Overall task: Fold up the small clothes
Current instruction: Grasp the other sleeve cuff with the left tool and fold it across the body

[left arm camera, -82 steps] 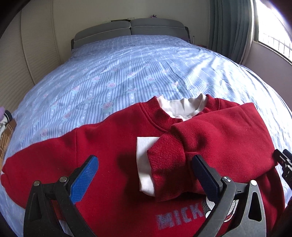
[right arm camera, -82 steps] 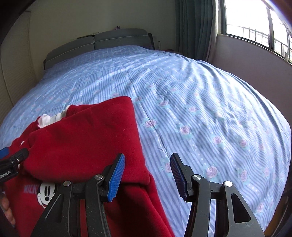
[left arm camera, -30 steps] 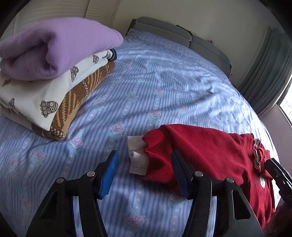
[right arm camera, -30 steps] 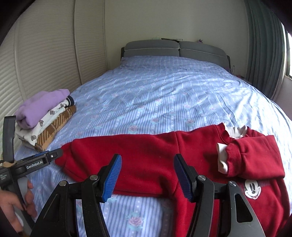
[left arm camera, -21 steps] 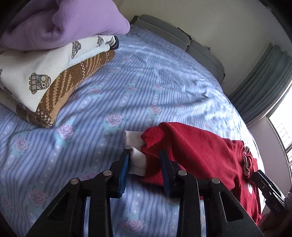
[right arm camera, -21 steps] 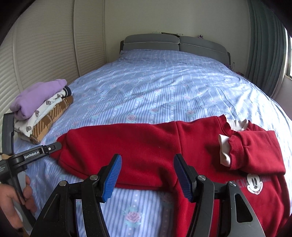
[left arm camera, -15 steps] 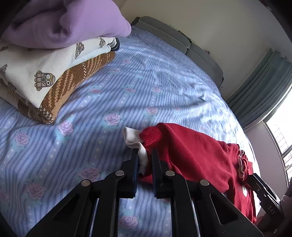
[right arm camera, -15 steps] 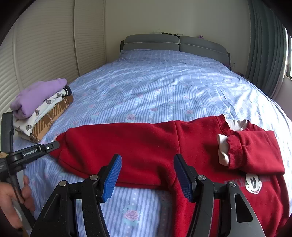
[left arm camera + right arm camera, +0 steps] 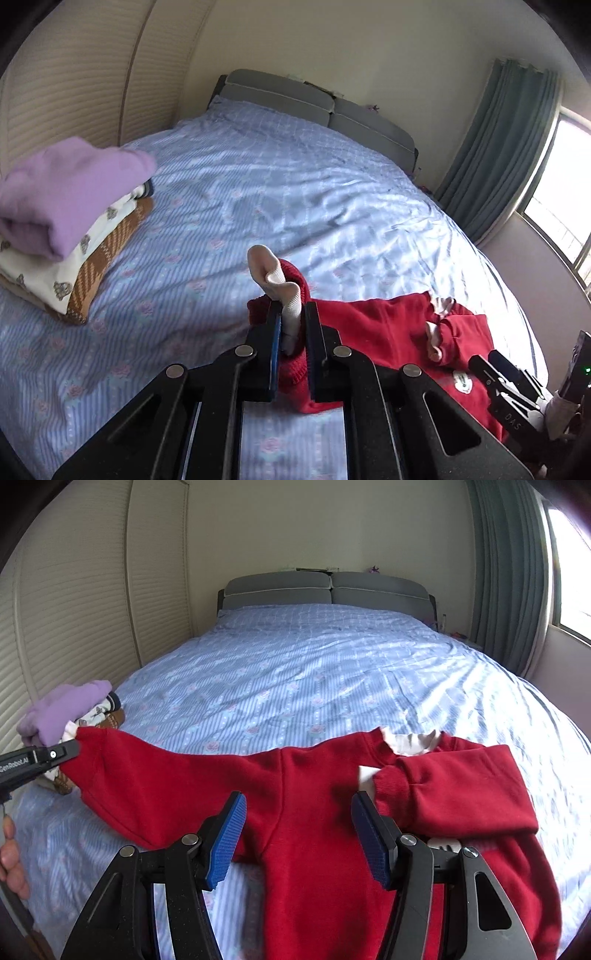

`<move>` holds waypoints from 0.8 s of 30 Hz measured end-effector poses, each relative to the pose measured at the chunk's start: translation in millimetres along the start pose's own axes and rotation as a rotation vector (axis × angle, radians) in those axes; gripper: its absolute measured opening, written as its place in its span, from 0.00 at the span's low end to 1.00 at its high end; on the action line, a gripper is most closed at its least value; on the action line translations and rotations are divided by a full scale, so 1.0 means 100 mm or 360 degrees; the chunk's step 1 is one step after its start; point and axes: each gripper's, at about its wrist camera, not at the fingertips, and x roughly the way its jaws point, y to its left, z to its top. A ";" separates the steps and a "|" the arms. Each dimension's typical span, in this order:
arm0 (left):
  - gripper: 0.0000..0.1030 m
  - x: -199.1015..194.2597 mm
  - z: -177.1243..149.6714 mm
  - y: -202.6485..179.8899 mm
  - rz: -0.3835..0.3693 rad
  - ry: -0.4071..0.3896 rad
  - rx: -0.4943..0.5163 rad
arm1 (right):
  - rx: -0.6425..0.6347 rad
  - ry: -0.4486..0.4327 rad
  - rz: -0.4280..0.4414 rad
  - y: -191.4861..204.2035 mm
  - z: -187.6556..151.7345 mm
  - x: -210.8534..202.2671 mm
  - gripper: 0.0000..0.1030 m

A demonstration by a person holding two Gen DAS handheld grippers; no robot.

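A small red sweatshirt (image 9: 314, 812) with white cuffs and collar lies on the blue bed. My left gripper (image 9: 291, 317) is shut on the cuff (image 9: 280, 291) of the left sleeve and holds it lifted off the bed; it also shows in the right wrist view (image 9: 70, 751) at the sleeve end. The other sleeve (image 9: 454, 786) is folded across the chest. My right gripper (image 9: 297, 830) is open and empty, hovering over the sweatshirt's body.
A stack of folded clothes (image 9: 62, 221) with a purple one on top sits on the left side of the bed. The grey headboard (image 9: 328, 587) stands at the far end. A window and curtains (image 9: 491, 147) are on the right.
My left gripper closed on the sleeve cuff and lifted it off the bed. My right gripper moved closer over the sweatshirt's body and stayed open.
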 end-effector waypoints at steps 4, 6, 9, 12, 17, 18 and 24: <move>0.12 0.01 0.11 -0.66 -0.0038 -0.0007 0.0136 | 0.0107 -0.0039 -0.0030 -0.46 0.01 -0.15 0.58; 0.12 0.07 0.12 -1.01 -0.0061 0.0000 0.0214 | 0.0153 -0.0066 -0.0059 -0.70 0.00 -0.23 0.58; 0.12 0.24 0.10 -1.53 -0.0097 0.0030 0.0324 | 0.0235 -0.0081 -0.0092 -1.08 -0.04 -0.32 0.58; 0.12 0.44 0.05 -2.01 -0.0153 0.0073 0.0385 | 0.0327 -0.0076 -0.0132 -1.49 -0.09 -0.39 0.58; 0.12 0.78 -0.10 -2.80 -0.0232 0.0135 0.0510 | 0.0475 -0.0102 -0.0250 -2.15 -0.21 -0.51 0.58; 0.12 0.84 -0.14 -2.93 -0.0244 0.0145 0.0533 | 0.0488 -0.0113 -0.0275 -2.26 -0.23 -0.54 0.58; 0.12 1.21 -0.40 -3.63 -0.0306 0.0231 0.0627 | 0.0574 -0.0087 -0.0345 -2.74 -0.41 -0.55 0.58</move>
